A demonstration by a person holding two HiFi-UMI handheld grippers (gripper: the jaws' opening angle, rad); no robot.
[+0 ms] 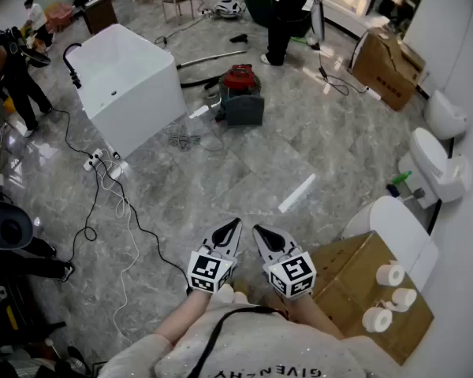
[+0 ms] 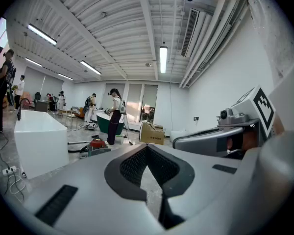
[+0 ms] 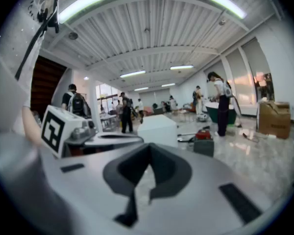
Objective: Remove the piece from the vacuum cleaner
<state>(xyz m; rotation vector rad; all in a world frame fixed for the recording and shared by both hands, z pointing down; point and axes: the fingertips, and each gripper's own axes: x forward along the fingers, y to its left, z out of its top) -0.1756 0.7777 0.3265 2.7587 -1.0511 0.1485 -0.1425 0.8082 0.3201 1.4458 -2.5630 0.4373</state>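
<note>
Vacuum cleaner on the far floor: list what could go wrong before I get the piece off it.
1. Tripping: a black cable snakes across the floor between you and the vacuum cleaner, and a coiled cord lies just before it.
2. The left gripper and right gripper are shut and empty; arriving with the fingers closed would likely just knock the piece.
3. A person stands close behind the vacuum cleaner, so a collision is possible.
</note>
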